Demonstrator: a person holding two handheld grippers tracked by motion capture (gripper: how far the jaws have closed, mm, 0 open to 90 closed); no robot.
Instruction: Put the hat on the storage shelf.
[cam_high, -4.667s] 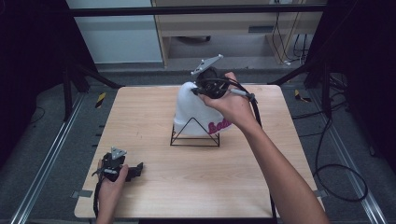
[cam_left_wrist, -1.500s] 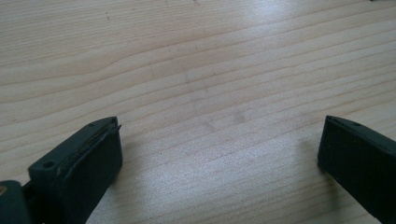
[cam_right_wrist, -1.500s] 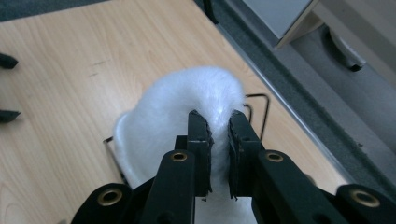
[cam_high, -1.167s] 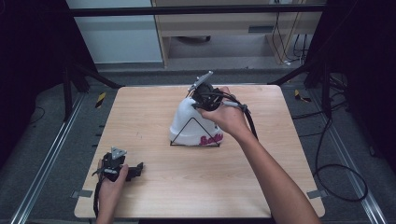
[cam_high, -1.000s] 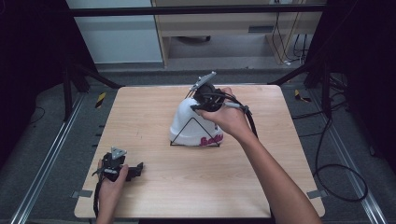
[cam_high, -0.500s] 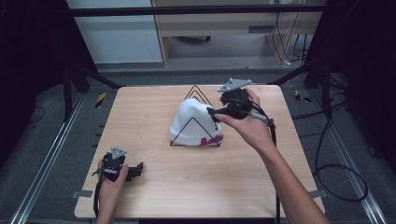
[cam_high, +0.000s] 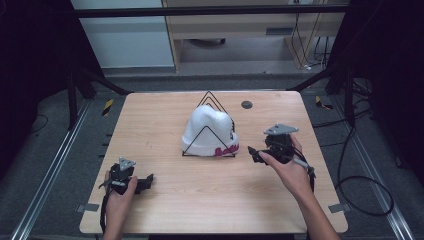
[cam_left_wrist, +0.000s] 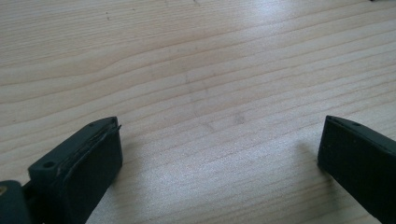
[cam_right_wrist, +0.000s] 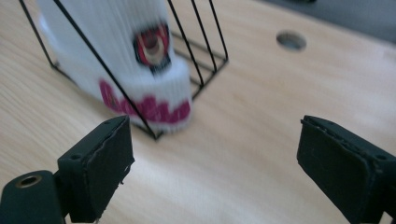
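Observation:
A white knit hat (cam_high: 206, 131) with pink lettering sits in a black wire triangle rack (cam_high: 209, 100) at mid-table. My right gripper (cam_high: 253, 151) hovers just right of the hat, jaws pointing left at it. Its jaws have just been opening and nothing is between them. In the right gripper view the hat (cam_right_wrist: 126, 56) and rack (cam_right_wrist: 201, 56) lie ahead, apart from the open right gripper (cam_right_wrist: 215, 163). My left gripper (cam_high: 148, 181) rests near the table's front left. In the left gripper view the left gripper (cam_left_wrist: 219, 158) stands open over bare wood.
The wooden table (cam_high: 200, 205) has a small round hole (cam_high: 246, 104) behind the rack, also seen as a hole (cam_right_wrist: 291, 40) in the right gripper view. A black cable (cam_high: 352, 182) loops on the floor at the right. Metal rails run along the left side.
The right gripper lowered the hat into the rack, let go of it, and swung away to the right and down toward the front. The left gripper stayed put.

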